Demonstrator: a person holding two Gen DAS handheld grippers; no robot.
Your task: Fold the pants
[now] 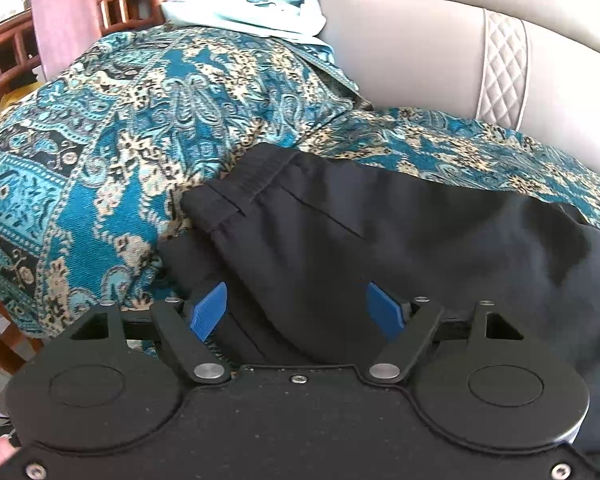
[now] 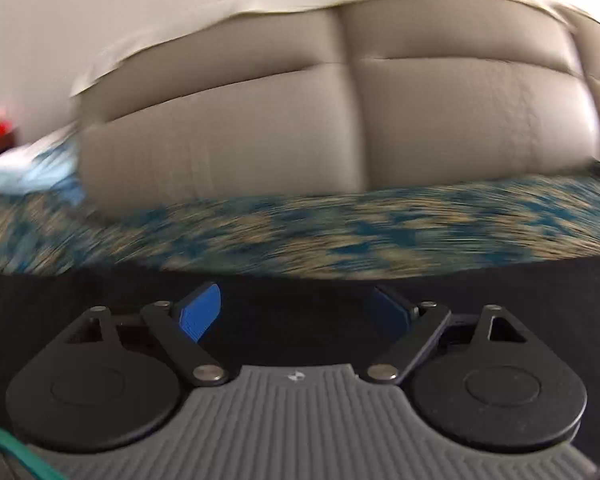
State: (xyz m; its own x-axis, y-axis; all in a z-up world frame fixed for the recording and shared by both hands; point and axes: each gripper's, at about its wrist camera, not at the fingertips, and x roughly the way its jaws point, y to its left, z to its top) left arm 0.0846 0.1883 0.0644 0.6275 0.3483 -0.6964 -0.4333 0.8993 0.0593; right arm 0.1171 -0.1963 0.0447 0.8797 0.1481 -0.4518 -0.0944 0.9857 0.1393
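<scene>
The left gripper (image 1: pixel 298 312) stands wide open, holding nothing, above the black pants (image 1: pixel 380 232), whose waistband points to eleven o'clock on the patterned blanket (image 1: pixel 140 120). The right gripper (image 2: pixel 298 312) also gapes empty over them.

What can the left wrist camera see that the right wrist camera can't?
Only the left view shows the waistband of the black pants, wooden furniture and a pale folded cloth lying clearly in sight. Only the right view, which is blurred, shows the sofa's wide back cushions. Both show the blue patterned cover, dark pants fabric below, and an open hand-held gripper.
</scene>
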